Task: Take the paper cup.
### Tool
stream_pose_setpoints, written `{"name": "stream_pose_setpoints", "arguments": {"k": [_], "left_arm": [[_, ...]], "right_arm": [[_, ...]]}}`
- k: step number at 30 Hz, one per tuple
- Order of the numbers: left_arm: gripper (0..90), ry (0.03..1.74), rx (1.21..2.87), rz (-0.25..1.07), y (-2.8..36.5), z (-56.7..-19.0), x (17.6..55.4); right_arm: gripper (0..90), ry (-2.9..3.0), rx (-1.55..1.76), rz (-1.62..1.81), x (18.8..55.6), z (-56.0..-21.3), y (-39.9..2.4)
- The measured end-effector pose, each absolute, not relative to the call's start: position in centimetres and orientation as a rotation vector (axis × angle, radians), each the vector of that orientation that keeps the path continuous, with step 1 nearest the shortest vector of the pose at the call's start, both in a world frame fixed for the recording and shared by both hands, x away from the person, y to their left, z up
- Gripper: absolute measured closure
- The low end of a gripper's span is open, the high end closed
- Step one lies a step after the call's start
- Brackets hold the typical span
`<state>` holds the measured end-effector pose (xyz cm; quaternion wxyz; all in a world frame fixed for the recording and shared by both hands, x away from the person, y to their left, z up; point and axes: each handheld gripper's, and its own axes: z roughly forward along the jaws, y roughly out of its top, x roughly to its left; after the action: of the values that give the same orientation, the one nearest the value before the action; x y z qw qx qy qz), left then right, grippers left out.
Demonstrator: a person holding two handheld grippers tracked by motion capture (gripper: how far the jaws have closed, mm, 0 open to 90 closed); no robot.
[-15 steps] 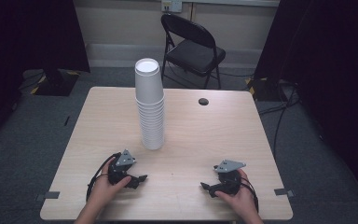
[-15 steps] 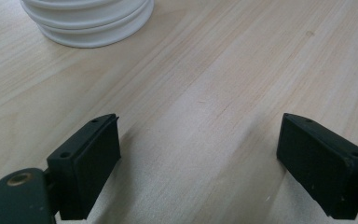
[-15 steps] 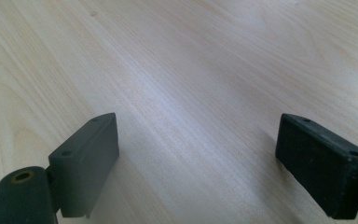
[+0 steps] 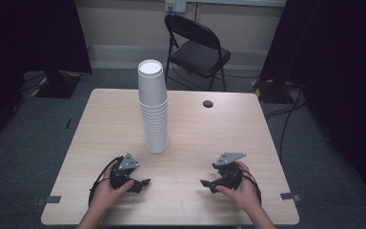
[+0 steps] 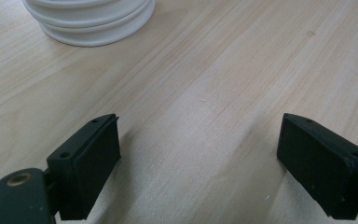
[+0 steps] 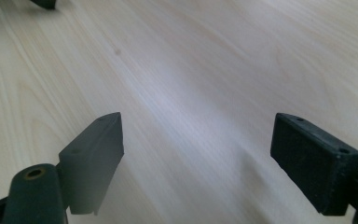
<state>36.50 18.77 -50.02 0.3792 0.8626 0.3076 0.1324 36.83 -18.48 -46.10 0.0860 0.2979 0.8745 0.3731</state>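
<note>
Black jaws of left gripper [image 4: 145, 183] and right gripper [image 4: 205, 183] wide apart, empty.

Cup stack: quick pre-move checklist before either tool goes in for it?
1. Cup stack upright, standing on the table: ok.
2. Left tool open, nothing between its jaws in the left gripper view: ok.
3. Right tool open, bare wood between its jaws in the right gripper view: ok.
4. Both tools apart from the stack, resting near the table's front edge: ok.
5. Path from each tool to the stack free of other things; the dark round spot lies far behind: ok.
6. Whether the top cup sits loose enough to lift off alone: cannot tell.
</note>
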Motion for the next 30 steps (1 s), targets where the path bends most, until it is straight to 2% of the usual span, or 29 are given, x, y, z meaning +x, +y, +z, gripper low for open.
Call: {"name": "stream_pose_setpoints", "arguments": {"k": [15, 30], "left_arm": [[12.7, 0.786, 2.204, 0.339, 18.8, -50.0, 36.5], [12.7, 0.791, 2.198, 0.352, 18.8, -50.0, 36.5]], "right_arm": [[16.6, 2.711, 0.715, 1.175, 41.2, -37.6, -13.5], [16.5, 2.703, 0.66, 1.202, 44.4, -32.2, -11.3]]}}
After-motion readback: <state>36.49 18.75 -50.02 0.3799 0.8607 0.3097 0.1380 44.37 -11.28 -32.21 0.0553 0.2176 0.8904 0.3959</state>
